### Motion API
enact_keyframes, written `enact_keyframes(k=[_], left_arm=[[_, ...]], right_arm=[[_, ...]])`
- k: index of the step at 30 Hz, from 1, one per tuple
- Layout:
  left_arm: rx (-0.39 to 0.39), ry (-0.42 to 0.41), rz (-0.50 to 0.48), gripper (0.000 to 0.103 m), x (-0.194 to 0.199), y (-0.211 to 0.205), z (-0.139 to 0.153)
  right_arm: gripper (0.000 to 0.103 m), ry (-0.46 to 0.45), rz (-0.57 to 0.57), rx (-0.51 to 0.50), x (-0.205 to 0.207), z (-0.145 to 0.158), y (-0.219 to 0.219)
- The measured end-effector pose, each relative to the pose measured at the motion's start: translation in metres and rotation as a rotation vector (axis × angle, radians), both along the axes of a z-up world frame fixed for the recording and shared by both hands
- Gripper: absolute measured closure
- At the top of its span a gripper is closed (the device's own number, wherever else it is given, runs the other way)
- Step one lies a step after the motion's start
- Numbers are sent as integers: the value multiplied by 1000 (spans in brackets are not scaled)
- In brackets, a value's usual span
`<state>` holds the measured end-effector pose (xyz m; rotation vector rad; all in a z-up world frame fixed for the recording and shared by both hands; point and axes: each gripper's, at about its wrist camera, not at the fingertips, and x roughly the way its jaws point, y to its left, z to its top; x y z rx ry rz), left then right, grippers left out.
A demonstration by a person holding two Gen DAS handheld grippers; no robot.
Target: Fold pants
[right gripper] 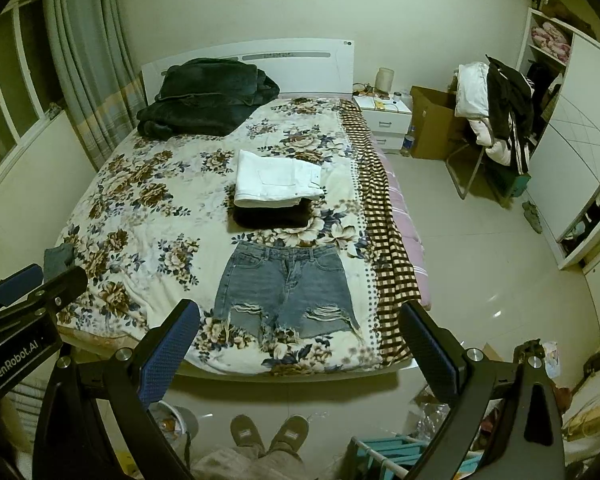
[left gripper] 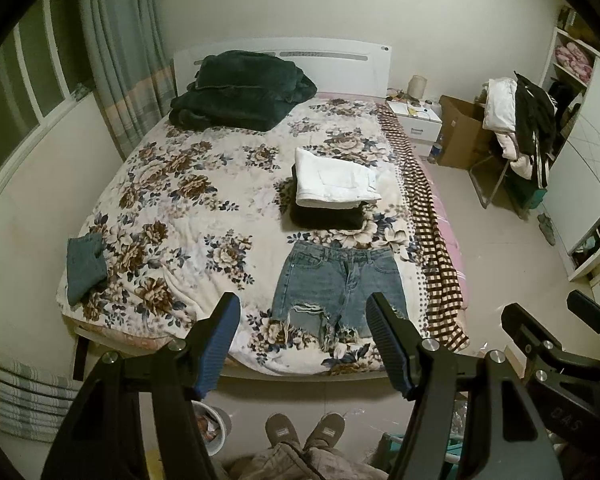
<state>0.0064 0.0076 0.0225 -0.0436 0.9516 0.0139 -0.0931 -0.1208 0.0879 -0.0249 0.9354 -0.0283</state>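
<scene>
Blue ripped denim shorts (left gripper: pixel 334 280) lie flat, waistband away from me, near the foot of the floral bed (left gripper: pixel 172 184); they also show in the right wrist view (right gripper: pixel 284 288). My left gripper (left gripper: pixel 300 308) is open and empty, held above the bed's foot edge in front of the shorts. My right gripper (right gripper: pixel 298 316) is open and empty, also short of the shorts' hems. Behind the shorts sits a stack of folded white pants (left gripper: pixel 332 178) on a folded black garment (left gripper: pixel 326 216).
A small folded blue-grey garment (left gripper: pixel 85 264) lies at the bed's left edge. A dark green blanket (left gripper: pixel 240 90) is piled at the headboard. A checkered cloth (left gripper: pixel 432 248) hangs down the right side. A nightstand (left gripper: pixel 416 120), box, clothes-laden chair (left gripper: pixel 516 128) and wardrobe stand at right.
</scene>
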Motion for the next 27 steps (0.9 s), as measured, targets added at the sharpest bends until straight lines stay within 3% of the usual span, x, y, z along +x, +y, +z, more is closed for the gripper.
enact_keyframes(k=[27], left_arm=[[6,-8,5,40,-2,-4,1]], right_arm=[[1,-18,2,14,4,16,9]])
